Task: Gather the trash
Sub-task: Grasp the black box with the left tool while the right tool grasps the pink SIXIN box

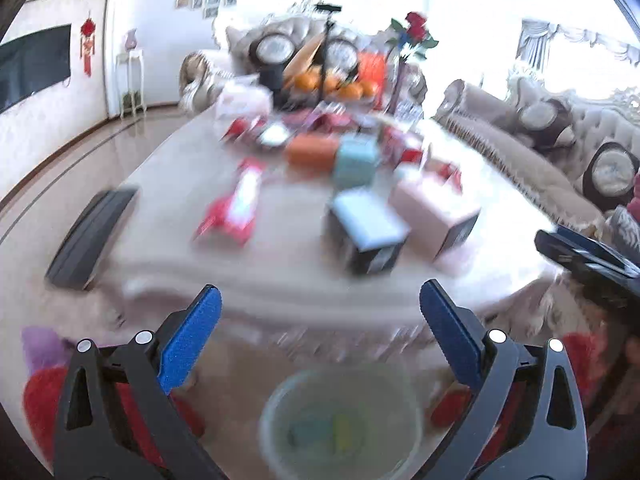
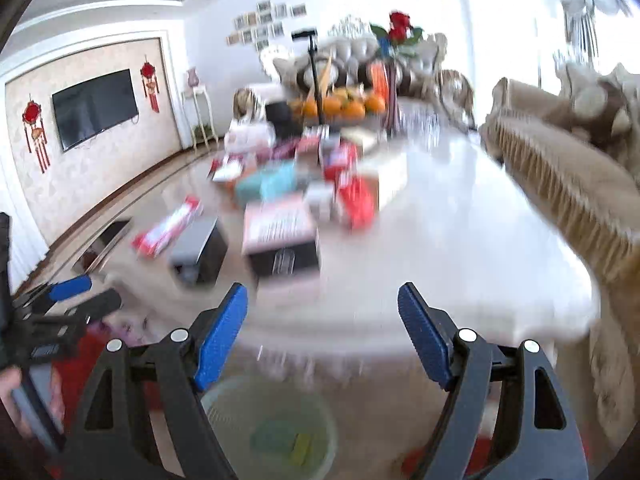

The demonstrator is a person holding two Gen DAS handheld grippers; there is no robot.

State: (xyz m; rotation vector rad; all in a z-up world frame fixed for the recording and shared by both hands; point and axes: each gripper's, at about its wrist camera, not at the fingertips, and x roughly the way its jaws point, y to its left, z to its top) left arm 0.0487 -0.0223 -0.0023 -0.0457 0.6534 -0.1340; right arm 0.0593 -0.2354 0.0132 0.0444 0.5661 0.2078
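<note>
Trash lies scattered over the pale table (image 1: pixel 168 168), which fills the middle of both views, all of it smeared by blur. In the left wrist view a red and white wrapper (image 1: pixel 236 204) lies left of centre, a black box with a light blue top (image 1: pixel 366 232) sits just right of centre, and a pink box (image 1: pixel 434 210) stands just beside it on the right. Behind them, toward the upper middle, are an orange box (image 1: pixel 312 151) and a pale blue box (image 1: pixel 356 160). A dark flat remote (image 1: pixel 92 236) rests at the table's left edge. Oranges (image 1: pixel 332 85) and red roses (image 1: pixel 416 26) stand at the far end, near the top of the frame. Along the right side runs a beige sofa (image 1: pixel 520 160).

At the bottom centre of both views, below the table's near edge, sits a pale green bin (image 1: pixel 340 420); something small, yellow and blue, lies inside it, too blurred to name.

The left gripper (image 1: pixel 320 294) has its blue pads spread wide with nothing between them. The right gripper (image 2: pixel 322 292) is likewise wide apart and empty, over the table's near edge.
</note>
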